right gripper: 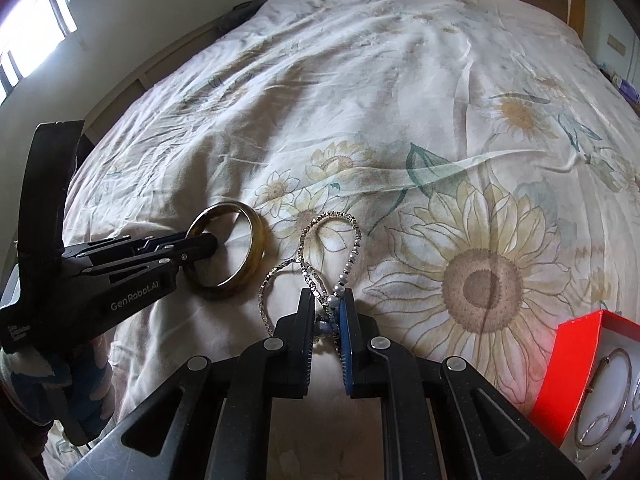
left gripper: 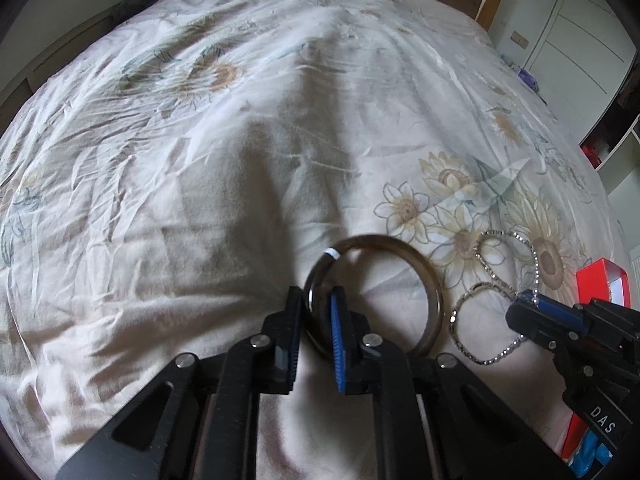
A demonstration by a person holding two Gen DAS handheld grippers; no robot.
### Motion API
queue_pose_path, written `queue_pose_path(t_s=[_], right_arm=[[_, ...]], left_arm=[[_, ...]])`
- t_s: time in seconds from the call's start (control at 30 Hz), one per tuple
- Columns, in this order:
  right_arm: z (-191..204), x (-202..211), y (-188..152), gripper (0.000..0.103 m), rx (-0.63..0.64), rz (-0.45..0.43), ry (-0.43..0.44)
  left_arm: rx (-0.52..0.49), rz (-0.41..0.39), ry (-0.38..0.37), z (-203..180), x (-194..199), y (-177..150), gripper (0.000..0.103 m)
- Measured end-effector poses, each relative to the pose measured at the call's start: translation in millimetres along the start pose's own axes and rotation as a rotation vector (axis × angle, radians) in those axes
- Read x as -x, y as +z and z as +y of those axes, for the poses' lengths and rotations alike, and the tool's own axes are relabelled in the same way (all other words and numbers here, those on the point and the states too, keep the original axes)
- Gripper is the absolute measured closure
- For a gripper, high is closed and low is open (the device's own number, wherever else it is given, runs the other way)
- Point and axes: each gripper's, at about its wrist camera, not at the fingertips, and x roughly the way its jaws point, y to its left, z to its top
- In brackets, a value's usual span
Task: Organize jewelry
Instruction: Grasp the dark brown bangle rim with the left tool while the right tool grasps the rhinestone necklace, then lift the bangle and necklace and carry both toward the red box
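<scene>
Near the foot edge of the bed (left gripper: 200,200), my left gripper (left gripper: 316,336) pinches the bangle's (left gripper: 400,256) rim while my right gripper (right gripper: 326,328) pinches the beaded chain (right gripper: 352,236). I judge I should lift both slowly, keeping the chain's loops untangled, then carry them to the red box (right gripper: 576,364) at the right.

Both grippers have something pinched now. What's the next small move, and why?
Probably lift the right gripper and carry its beaded necklace toward the red jewelry box: it lies open just to the right. The left gripper already clamps the bangle and can wait.
</scene>
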Motion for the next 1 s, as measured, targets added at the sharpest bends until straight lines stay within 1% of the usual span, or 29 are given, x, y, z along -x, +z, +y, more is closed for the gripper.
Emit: queue_pose_path(t_s=[0.1, 0.3, 0.6, 0.8, 1.0], right_arm=[[-0.3, 4.7, -4.0, 0.091, -0.003, -0.023, 0.002], [0.0, 11.2, -10.5, 0.091, -0.009, -0.068, 0.009], [9.7, 15.5, -15.5, 0.091, 0.001, -0.135, 0.045], [12.2, 21.8, -19.6, 0.091, 0.010, -0.167, 0.053], [12.4, 38.6, -28.2, 0.091, 0.004, -0.197, 0.036]], left_arm=[[0.006, -0.026, -0.009, 1.8, 6.4, -3.0, 0.094], [0.013, -0.066, -0.030, 8.9, 18.3, -12.2, 0.094], [0.048, -0.105, -0.063, 22.8, 26.7, -25.0, 0.094], [0.047, -0.126, -0.060, 22.6, 31.8, -29.4, 0.094], [0.032, -0.149, -0.066, 15.8, 48.3, -34.4, 0.094]])
